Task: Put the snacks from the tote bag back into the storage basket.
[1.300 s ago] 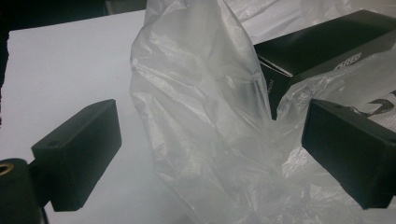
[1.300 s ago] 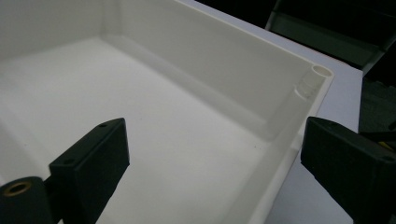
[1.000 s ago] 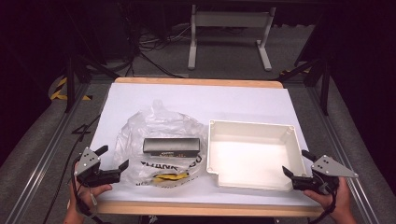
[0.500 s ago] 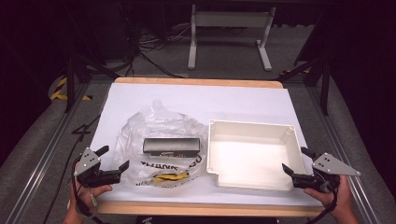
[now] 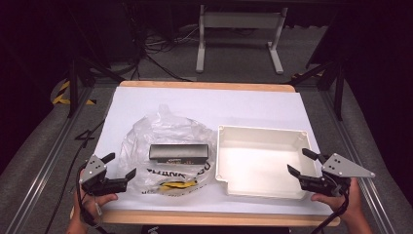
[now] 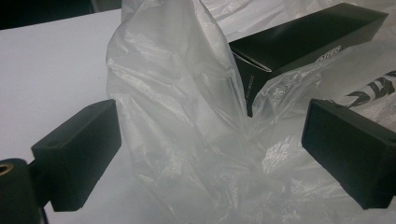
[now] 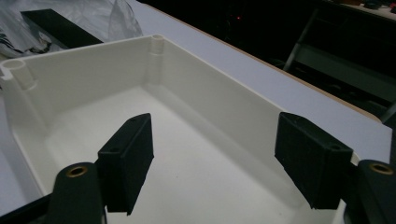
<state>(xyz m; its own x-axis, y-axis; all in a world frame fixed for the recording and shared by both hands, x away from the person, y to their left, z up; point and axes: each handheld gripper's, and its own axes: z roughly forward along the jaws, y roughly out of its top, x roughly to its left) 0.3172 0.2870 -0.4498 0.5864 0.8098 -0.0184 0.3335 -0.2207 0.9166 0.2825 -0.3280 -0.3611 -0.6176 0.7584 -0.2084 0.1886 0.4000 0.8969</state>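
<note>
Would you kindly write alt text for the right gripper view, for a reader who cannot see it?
The right gripper holds its two black jaws open astride the near wall of an empty cream plastic tray, one jaw inside it and one outside, touching nothing. Beyond the tray, on the white table, lies a black box in a clear plastic bag.

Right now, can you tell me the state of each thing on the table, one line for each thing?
Plastic bag: crumpled, lying flat, lower edge between the left jaws.
Black box: lying on its side on the bag.
White tray: upright, empty.
Left gripper: open, jaws astride the bag.
Right gripper: open, jaws astride the tray's right wall, just been closing.
</note>
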